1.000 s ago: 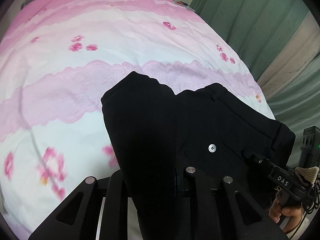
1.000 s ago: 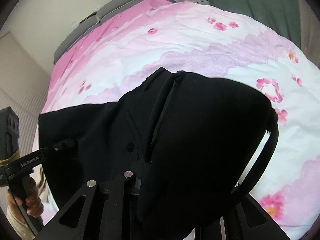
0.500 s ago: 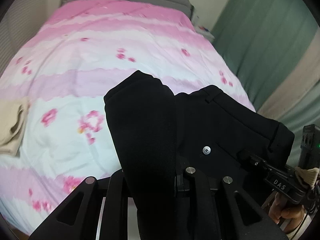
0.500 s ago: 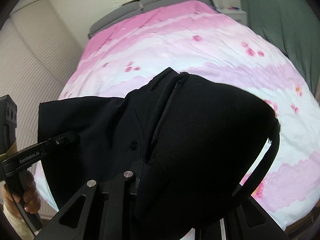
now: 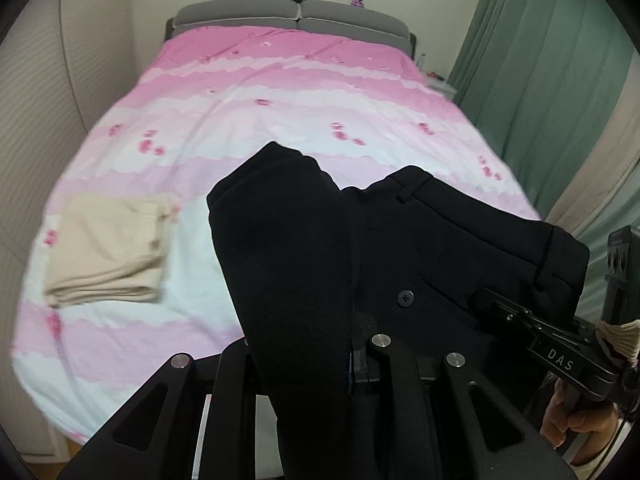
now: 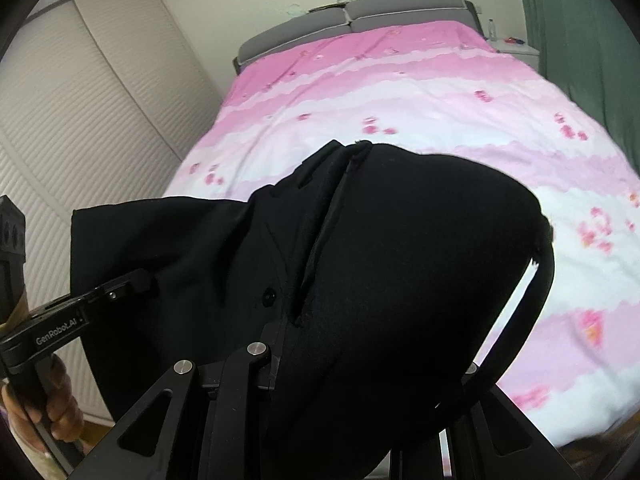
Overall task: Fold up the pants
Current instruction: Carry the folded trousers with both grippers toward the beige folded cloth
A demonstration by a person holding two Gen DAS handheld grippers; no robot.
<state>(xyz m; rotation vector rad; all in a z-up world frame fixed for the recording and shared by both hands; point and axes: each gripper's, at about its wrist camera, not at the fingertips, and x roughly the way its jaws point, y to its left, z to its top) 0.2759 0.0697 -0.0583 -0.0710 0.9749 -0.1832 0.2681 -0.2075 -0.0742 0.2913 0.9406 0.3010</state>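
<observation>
Black pants [image 5: 460,248], soft and limp, hang above the bed [image 5: 240,120]; left tongs [image 5: 352,344] and right tongs [image 6: 280,344] each pinch the waistband, the best hold.

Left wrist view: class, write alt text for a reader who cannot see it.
Black pants hang bunched between the left gripper fingers in the foreground, with the right gripper clamping the waistband's far end. Behind lies a bed with a pink and white floral cover, a folded beige garment on its left side, and green curtains at right.
</observation>
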